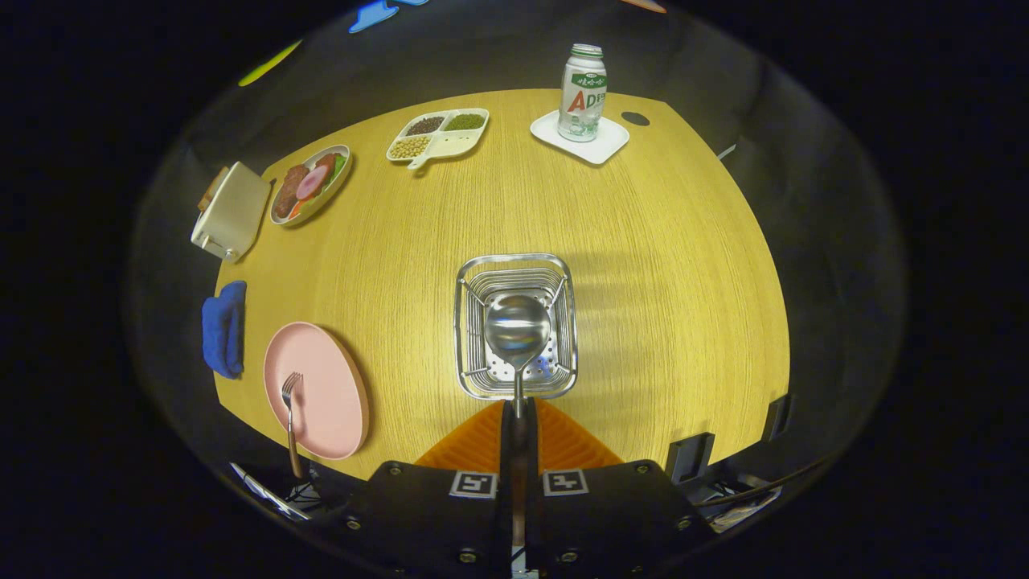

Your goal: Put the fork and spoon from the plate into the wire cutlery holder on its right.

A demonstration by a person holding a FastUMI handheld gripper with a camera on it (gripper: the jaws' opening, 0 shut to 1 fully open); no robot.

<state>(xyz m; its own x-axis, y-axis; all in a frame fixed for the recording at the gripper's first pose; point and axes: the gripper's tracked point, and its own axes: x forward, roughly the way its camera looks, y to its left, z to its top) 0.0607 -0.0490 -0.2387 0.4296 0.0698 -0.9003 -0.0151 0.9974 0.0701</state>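
Observation:
My gripper (518,414) is shut on the handle of a metal spoon (517,328). The spoon sticks out ahead of the fingers, its bowl hanging above the open top of the wire cutlery holder (465,322). The holder stands on the wooden table just beyond the fingers; nothing else shows inside it. To the left of the holder lies a pink plate (325,386) with a metal fork (290,414) on it, tines pointing away, handle reaching past the plate's near rim.
Left of the plate lies a blue cloth (224,328). Farther back stand a cream toaster (231,211), a plate of food (309,183), a divided tray of beans (438,134) and a bottle (583,92) on a white coaster (611,145).

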